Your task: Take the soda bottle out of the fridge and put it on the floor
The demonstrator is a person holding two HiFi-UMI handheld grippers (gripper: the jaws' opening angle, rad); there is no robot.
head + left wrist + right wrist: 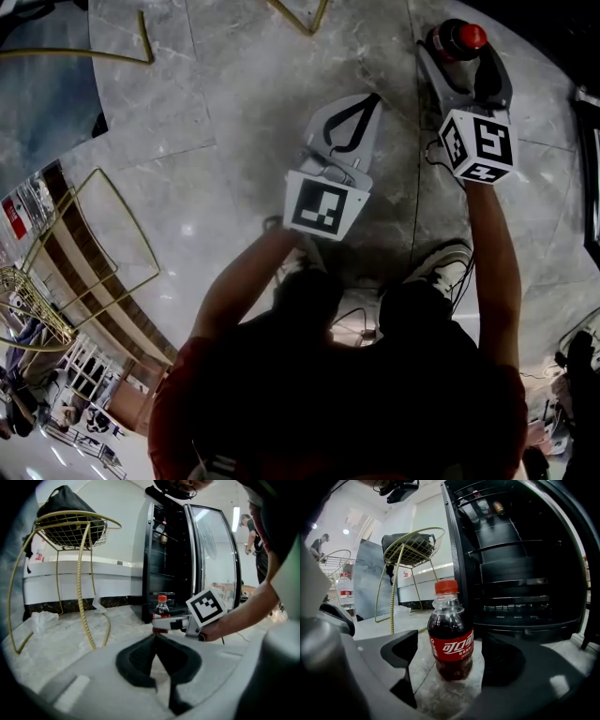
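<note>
Closest to you, your left gripper (pixel 155 638) has its fingers pressed together at the tips, with nothing between them, held above the grey marble floor (pixel 70 634). Your right gripper (pixel 452 652) is further out, its fingers spread wide. The soda bottle (pixel 451 639) stands upright on the floor between those two fingers, with a gap to each pad. Its red cap points up and its red label faces back toward you. Just beyond the right fingertips is the fridge (pixel 525 573), its door open and its dark shelves showing. Further off, past the left-hand finger, a gold wire stand (pixel 412 550) carries a dark bag.
</note>
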